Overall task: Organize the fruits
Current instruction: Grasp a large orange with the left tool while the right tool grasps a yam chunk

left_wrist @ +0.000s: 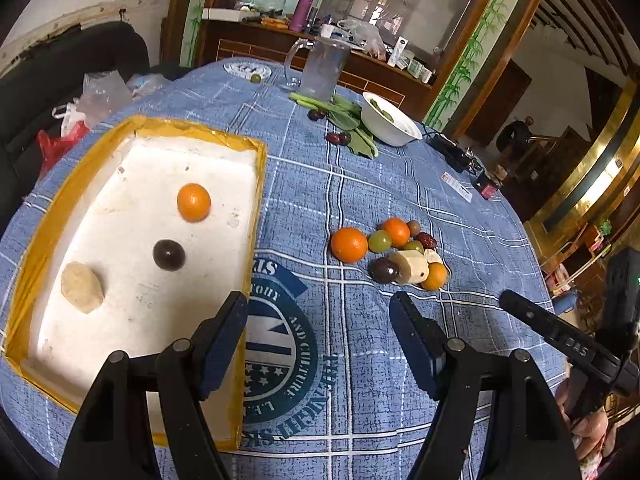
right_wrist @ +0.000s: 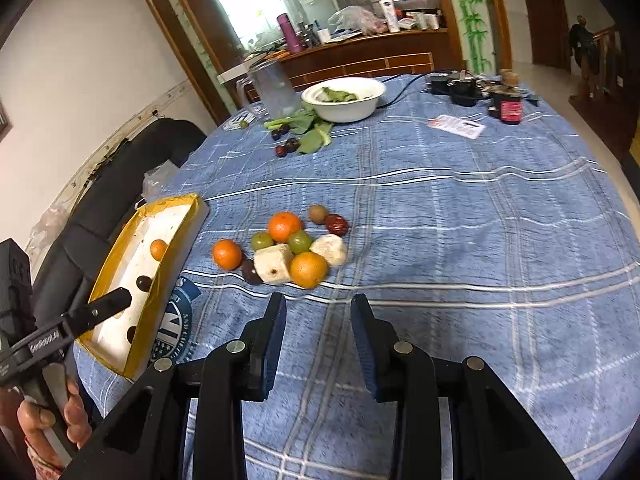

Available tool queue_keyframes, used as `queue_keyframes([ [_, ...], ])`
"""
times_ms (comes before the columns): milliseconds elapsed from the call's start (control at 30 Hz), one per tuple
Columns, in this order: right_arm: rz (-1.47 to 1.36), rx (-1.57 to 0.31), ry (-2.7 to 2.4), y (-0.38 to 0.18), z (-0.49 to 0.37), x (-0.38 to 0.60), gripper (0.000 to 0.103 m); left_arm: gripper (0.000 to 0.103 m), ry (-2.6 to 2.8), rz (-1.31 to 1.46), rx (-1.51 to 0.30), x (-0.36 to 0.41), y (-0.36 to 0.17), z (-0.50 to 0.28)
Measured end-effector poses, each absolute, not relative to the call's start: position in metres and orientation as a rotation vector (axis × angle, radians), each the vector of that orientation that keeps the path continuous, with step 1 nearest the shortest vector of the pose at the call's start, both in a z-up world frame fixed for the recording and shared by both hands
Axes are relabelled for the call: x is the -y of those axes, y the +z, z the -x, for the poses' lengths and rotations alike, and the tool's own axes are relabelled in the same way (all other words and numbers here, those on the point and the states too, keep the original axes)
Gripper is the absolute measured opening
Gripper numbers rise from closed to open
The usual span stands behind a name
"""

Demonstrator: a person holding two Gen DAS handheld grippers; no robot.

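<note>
Three things lie in the tray [left_wrist: 64, 216] ahead and to the left of the left hand-held gripper [left_wrist: 318, 320]: an orange [left_wrist: 193, 202] farthest off, a dark fruit [left_wrist: 169, 255] nearer, and a pale lump [left_wrist: 82, 287] nearest. Its jaws stand wide apart, holding nothing, over the tabletop [left_wrist: 360, 184] with the left finger above the tray's near corner. Ahead and to the right sits the fruit pile [left_wrist: 394, 254], with oranges, green grapes, a dark plum, red dates and pale chunks touching one another. The right hand-held gripper [left_wrist: 520, 308] shows at the right edge

From the right wrist, the right hand-held gripper [right_wrist: 319, 312] hangs over the bare cloth with jaws apart and empty. The fruit pile [right_wrist: 284, 248] lies just ahead, one orange [right_wrist: 227, 254] a little to its left. The tray [right_wrist: 176, 248] sits farther left, with the left hand-held gripper [right_wrist: 116, 300] over its near part. A white bowl [right_wrist: 344, 98] with greens stands far ahead
</note>
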State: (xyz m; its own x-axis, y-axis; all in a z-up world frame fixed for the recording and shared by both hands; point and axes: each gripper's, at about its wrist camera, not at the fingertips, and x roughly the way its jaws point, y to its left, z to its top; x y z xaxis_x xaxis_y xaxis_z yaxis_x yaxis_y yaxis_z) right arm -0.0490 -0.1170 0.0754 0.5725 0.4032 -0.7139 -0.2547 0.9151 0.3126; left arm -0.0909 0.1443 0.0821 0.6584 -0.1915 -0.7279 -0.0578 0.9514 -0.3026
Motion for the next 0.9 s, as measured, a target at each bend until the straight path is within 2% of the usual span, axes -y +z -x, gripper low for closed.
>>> queue_keyframes([
  [133, -0.155, -0.884, 0.457, 0.063, 0.032, 0.083, 0.036, 0.072, -0.055, 0.311, -0.836, -0.148, 0.084, 0.089],
  [333, 0.041, -0.883, 0.426, 0.038, 0.006, 0.033, 0.036, 0.072, -0.031, 0.291, -0.849, -0.153, 0.082, 0.084],
  [533, 0.106, -0.799, 0.393, 0.036, 0.003, 0.027, 0.036, 0.072, -0.028, 0.268, -0.87, -0.151, 0.079, 0.069],
  [700, 0.282, -0.751, 0.309, 0.028, 0.009, 0.016, 0.035, 0.072, -0.062, 0.276, -0.875, -0.143, 0.074, 0.056],
  [900, 0.221, -0.766, 0.328, 0.03, 0.004, 0.028, 0.034, 0.072, -0.055, 0.259, -0.896, -0.134, 0.064, 0.039],
])
